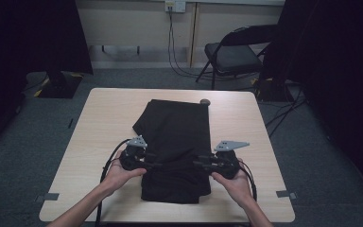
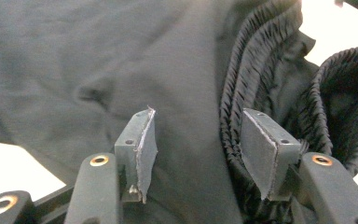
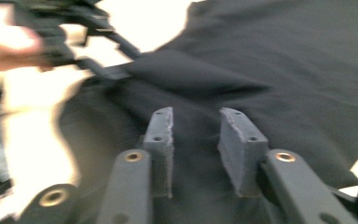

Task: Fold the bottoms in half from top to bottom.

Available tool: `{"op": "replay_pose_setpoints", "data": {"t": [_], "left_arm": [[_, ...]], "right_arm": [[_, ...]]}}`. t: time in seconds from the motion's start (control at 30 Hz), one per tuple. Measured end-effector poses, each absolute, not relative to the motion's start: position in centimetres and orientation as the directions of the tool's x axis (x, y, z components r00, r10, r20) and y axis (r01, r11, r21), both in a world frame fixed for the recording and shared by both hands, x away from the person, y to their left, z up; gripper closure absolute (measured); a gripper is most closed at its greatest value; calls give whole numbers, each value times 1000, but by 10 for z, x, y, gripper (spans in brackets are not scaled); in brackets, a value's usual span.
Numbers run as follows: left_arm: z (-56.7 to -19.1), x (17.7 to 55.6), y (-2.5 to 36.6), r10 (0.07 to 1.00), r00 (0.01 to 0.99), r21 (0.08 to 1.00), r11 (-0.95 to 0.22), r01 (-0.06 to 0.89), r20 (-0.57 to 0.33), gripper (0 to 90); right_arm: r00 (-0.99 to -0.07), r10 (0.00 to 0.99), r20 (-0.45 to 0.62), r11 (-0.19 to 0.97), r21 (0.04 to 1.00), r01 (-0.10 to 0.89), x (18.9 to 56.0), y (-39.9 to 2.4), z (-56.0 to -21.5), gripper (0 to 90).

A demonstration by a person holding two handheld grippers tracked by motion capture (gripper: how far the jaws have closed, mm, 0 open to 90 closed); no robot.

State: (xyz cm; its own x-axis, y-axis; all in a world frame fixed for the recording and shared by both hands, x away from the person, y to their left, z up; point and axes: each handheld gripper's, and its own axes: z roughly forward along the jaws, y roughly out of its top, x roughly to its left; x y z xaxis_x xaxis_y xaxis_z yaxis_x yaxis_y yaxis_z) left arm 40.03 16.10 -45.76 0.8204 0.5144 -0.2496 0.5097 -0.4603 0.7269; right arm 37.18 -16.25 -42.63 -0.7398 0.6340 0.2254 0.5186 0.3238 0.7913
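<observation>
The black trousers (image 1: 176, 146) lie folded lengthwise on the wooden table (image 1: 108, 118), running from the far edge toward the person, with the near end bunched between the two grippers. The left gripper (image 1: 153, 164) comes in from the trousers' left side and the right gripper (image 1: 197, 164) from their right side, both low over the near part of the cloth.

In the left gripper view the jaws stand apart over the fabric, pads not pressing, with the ruched elastic waistband (image 2: 256, 88) just beside the right-hand pad (image 2: 261, 149): released. In the right gripper view the jaws also stand apart, with cloth lying below and between them but no visible pinch; the frame is blurred, so it reads as released, nothing held.

Risks, judged from this:
- Closing now, the left gripper could catch only the top layer beside the waistband, so lifting would pull the fold open.
- The bunched waistband could slip out of a shallow pinch, being thick and springy.
- The two grippers point at each other over the trousers and sit near one another; closing in further could knock the jaws together.
- Uneven grips would skew the next fold.
</observation>
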Motion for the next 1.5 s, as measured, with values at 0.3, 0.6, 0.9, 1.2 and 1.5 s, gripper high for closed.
{"op": "replay_pose_setpoints", "data": {"t": [0.3,0.6,0.9,1.2,1.5], "left_arm": [[-451,395,165,500,815,763,-392,514,-293,432],[-452,400,174,552,782,764,-360,536,-289,432],[-476,405,154,596,794,653,-556,514,-118,432],[-471,416,166,603,770,732,-427,531,-208,391],[-471,429,149,584,783,737,-430,521,-213,444]], "right_arm": [[-690,692,214,367,719,591,403,-151,-451,739],[-839,479,258,455,745,489,330,-132,-440,682],[-823,518,232,506,693,514,353,-120,-462,555],[-847,473,241,567,653,502,323,-117,-483,530],[-876,395,278,636,605,479,298,-121,-478,493]]}}
